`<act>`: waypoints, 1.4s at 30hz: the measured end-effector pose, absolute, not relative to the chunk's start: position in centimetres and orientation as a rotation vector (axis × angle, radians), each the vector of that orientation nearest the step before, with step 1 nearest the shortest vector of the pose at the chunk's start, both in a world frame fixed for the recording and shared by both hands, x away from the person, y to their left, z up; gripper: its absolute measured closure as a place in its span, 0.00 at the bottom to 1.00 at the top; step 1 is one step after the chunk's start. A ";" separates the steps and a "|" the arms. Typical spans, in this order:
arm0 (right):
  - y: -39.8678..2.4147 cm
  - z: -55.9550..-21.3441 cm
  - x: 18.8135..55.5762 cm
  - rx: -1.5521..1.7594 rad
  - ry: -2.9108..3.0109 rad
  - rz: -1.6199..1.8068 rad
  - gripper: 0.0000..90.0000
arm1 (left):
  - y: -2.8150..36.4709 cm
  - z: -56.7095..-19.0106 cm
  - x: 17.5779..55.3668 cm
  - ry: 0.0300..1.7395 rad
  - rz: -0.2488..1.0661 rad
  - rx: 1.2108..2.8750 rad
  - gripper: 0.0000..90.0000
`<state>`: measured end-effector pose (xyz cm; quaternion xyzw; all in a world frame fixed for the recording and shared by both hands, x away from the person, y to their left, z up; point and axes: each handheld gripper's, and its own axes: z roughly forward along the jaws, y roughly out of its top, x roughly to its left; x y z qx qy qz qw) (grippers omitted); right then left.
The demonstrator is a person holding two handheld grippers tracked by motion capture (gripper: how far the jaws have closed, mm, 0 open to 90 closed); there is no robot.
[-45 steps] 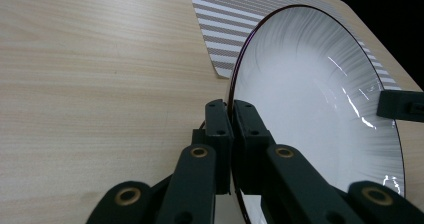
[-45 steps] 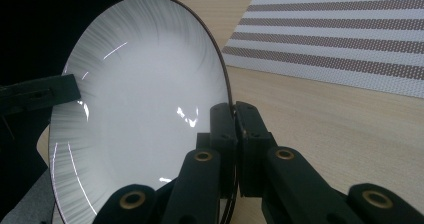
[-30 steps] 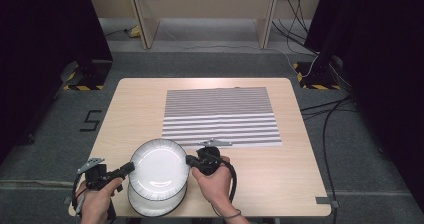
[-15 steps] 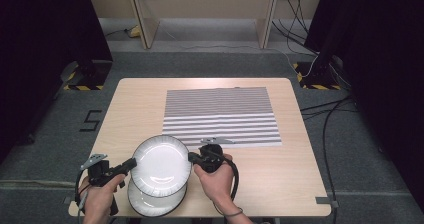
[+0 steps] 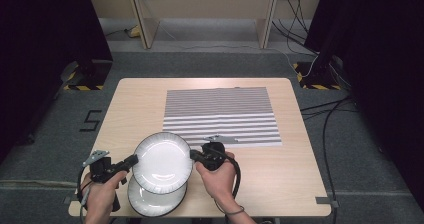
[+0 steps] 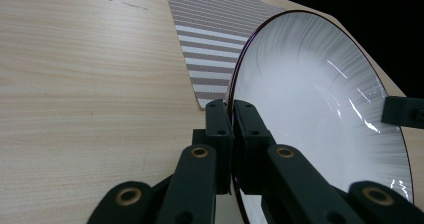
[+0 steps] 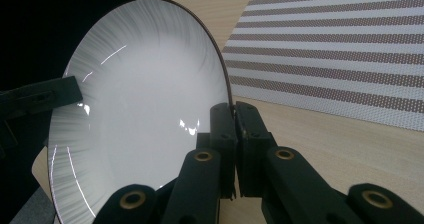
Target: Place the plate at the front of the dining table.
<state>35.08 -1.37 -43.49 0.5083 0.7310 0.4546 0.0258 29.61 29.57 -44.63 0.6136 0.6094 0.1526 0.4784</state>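
Note:
A white plate with a dark rim hangs above the table's near left part, held at opposite edges. My left gripper is shut on its left rim, and my right gripper is shut on its right rim. In the left gripper view the jaws pinch the rim of the plate, which stands tilted. The right gripper view shows the same grip on the plate. A second white plate lies on the table under the held one, partly covered by it.
A grey-and-white striped mat lies flat on the middle and far part of the wooden table. Bare wood lies to the right of my hands. Cables run over the floor at the right.
The held plate has moved a little away from the near edge, towards the mat. More of the lower plate now shows beneath it. Both grips are unchanged.

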 end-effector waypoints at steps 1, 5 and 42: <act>-1.4 -43.4 35.1 1.576 2.256 1.408 0.98 | 29.5 -44.6 29.6 1.488 0.372 1.497 0.96; -1.5 -43.4 35.2 1.576 2.252 1.408 0.98 | 29.4 -44.5 29.8 1.484 0.370 1.497 0.96; -2.5 -42.3 35.8 1.595 2.192 1.447 0.98 | 28.6 -43.2 31.3 1.449 0.384 1.501 0.96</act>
